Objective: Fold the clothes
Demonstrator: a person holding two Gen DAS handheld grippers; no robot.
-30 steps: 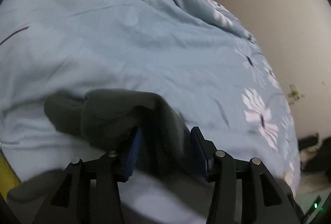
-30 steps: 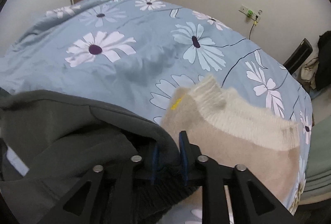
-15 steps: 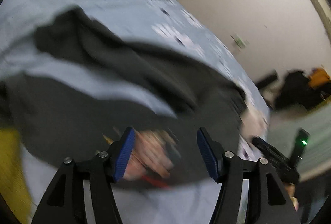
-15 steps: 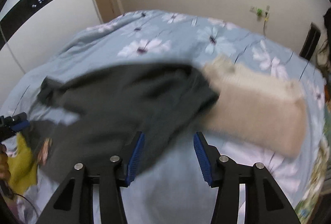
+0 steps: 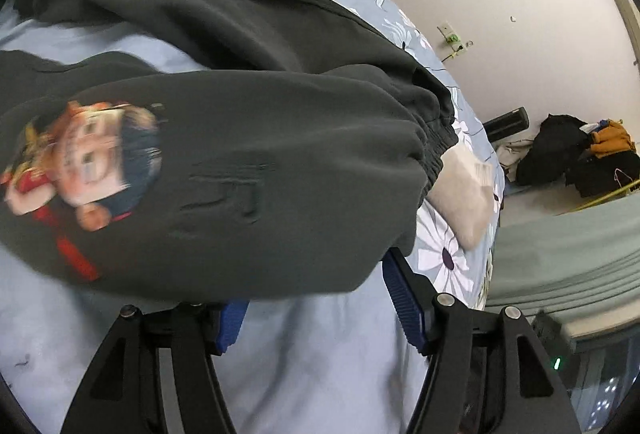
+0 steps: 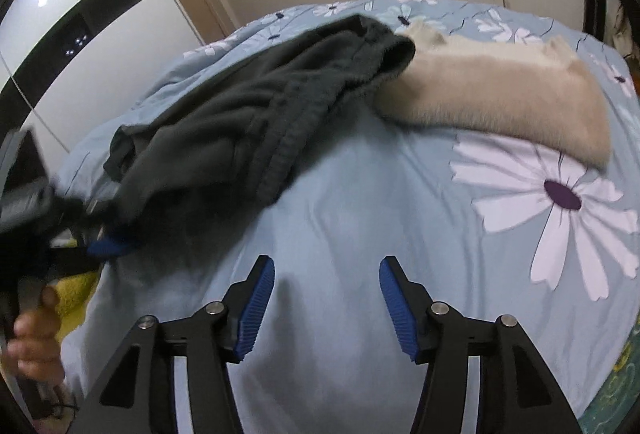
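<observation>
A dark grey garment (image 5: 256,137) with a cartoon print (image 5: 80,169) lies crumpled on the blue floral bedsheet (image 5: 320,354). One edge of it drapes over the tips of my left gripper (image 5: 316,280), whose jaws stand wide apart, so it is open. In the right wrist view the same garment (image 6: 260,101) stretches from the left toward a folded beige knit sweater (image 6: 500,85), its ribbed end touching the sweater. My right gripper (image 6: 326,266) is open over bare sheet, well short of the garment. My left gripper's blue pad (image 6: 108,246) peeks out under the garment's near corner.
A person's hand (image 6: 36,330) holds the left gripper's handle beside something yellow (image 6: 76,294). The beige sweater (image 5: 464,197) sits near the bed's far edge. Beyond it are a pile of dark clothes and bags (image 5: 580,153), a green covered surface (image 5: 560,258) and the wall.
Both grippers went from shut on the dark garment to open. The garment dropped onto the bed beside the sweater; the right gripper backed away, and the left now sits under the garment's edge.
</observation>
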